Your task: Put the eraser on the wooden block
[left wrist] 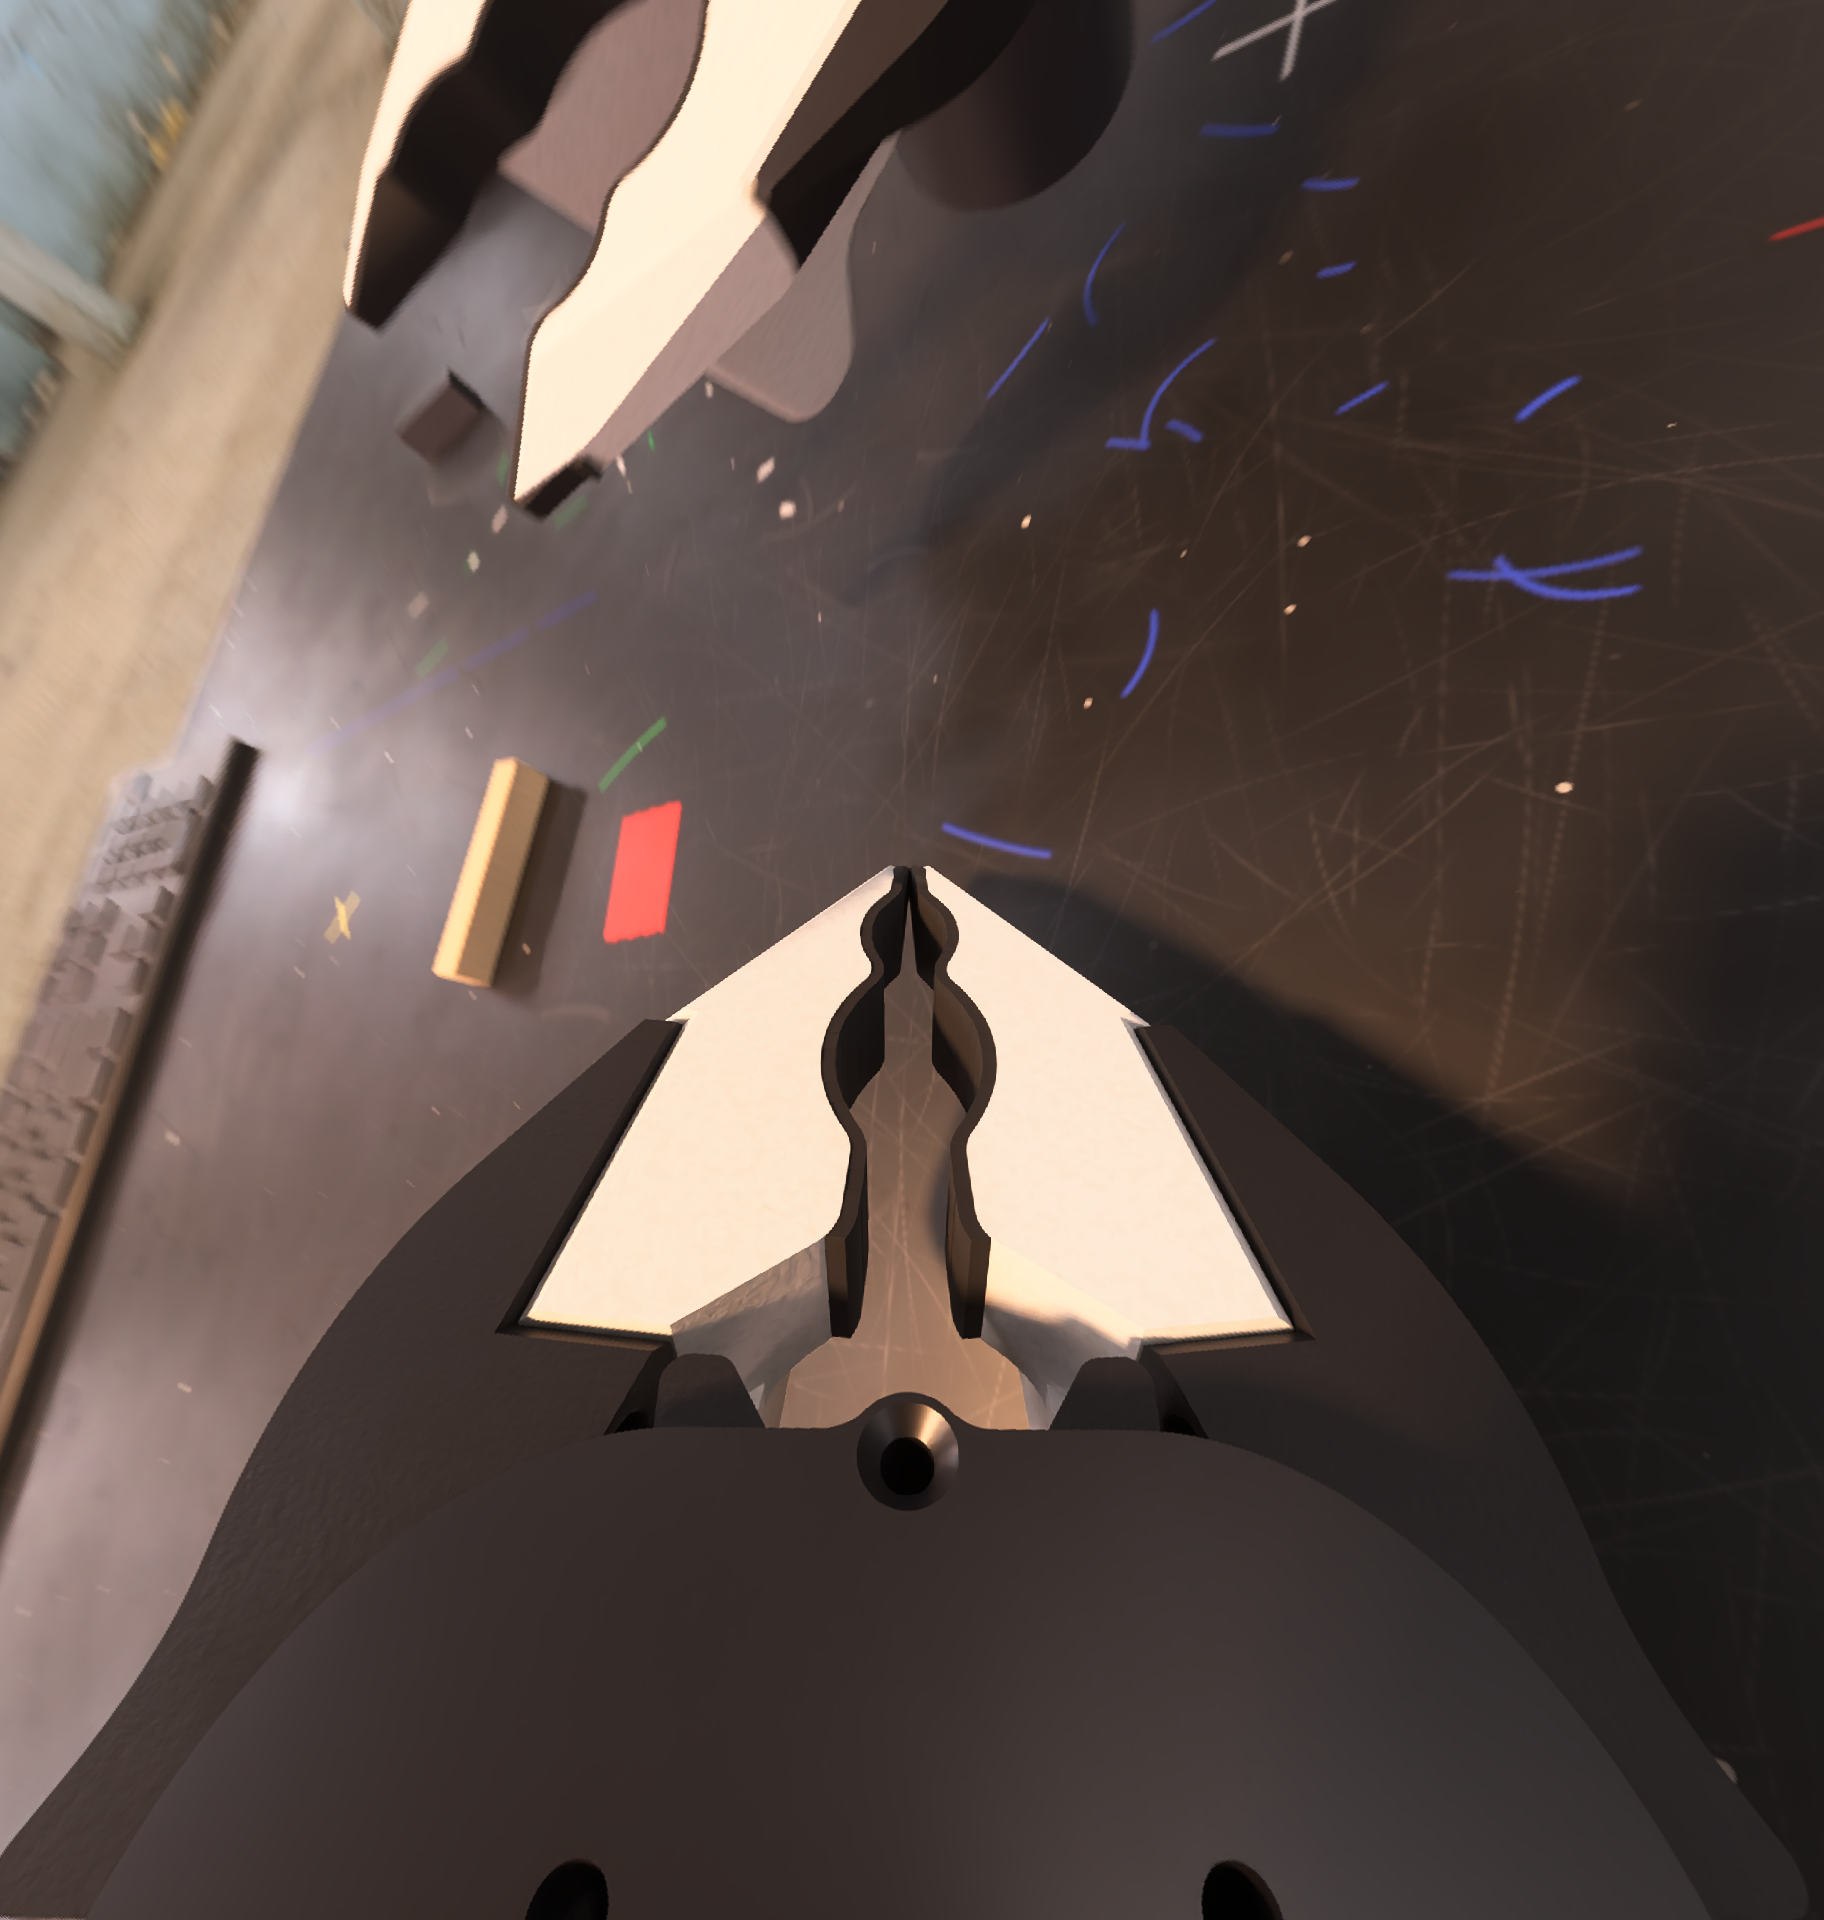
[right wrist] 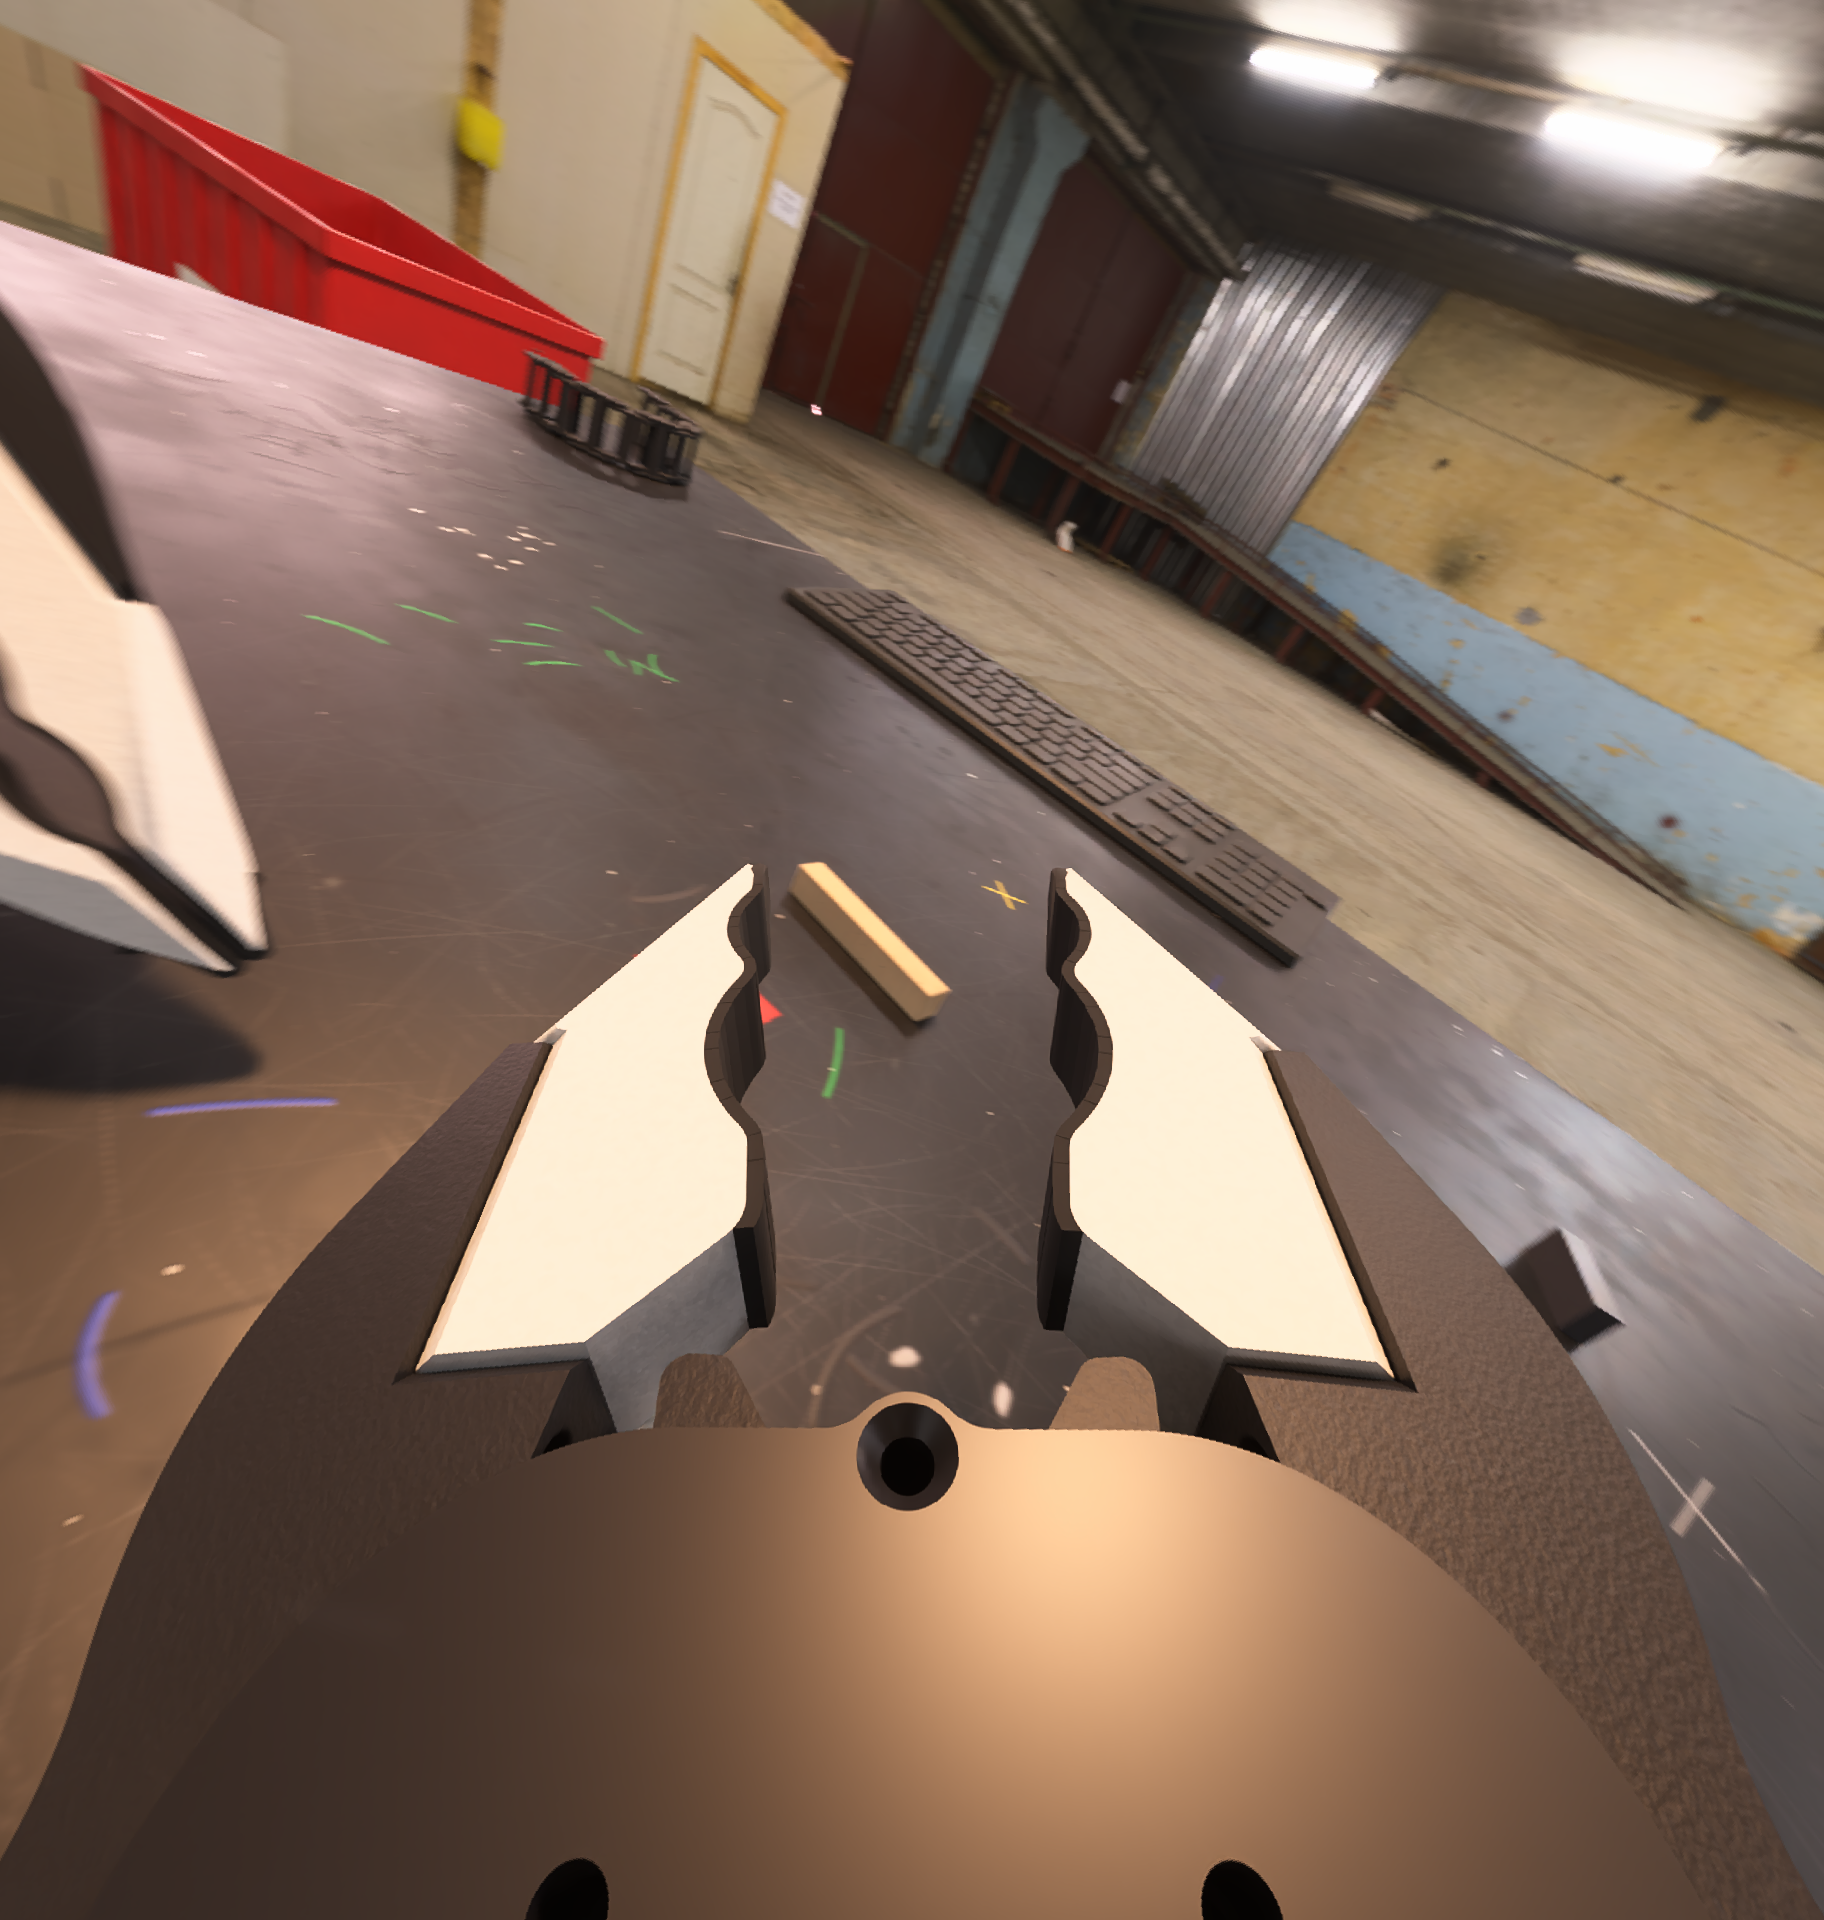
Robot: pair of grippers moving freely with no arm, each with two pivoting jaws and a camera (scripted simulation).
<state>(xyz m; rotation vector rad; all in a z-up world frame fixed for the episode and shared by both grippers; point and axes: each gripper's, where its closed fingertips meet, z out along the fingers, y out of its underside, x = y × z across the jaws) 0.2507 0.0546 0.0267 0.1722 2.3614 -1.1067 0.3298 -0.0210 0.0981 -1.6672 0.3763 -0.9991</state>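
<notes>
The wooden block (left wrist: 492,873) is a pale bar that lies flat on the dark table; it also shows in the right wrist view (right wrist: 866,940). The eraser (right wrist: 1557,1288) is a small dark cuboid on the table, to the right of my right gripper and behind its fingertips; it also shows in the left wrist view (left wrist: 440,416). My right gripper (right wrist: 906,883) is open and empty, and the block lies just beyond its fingertips. It shows in the left wrist view (left wrist: 453,400) above the eraser. My left gripper (left wrist: 910,873) is shut and empty, to the right of the block.
A flat red patch (left wrist: 643,873) lies on the table beside the block. A dark keyboard (right wrist: 1053,748) lies along the table's edge. A red bin (right wrist: 316,249) and a dark rack (right wrist: 617,426) stand at the far end. My left gripper (right wrist: 243,951) hangs at the left.
</notes>
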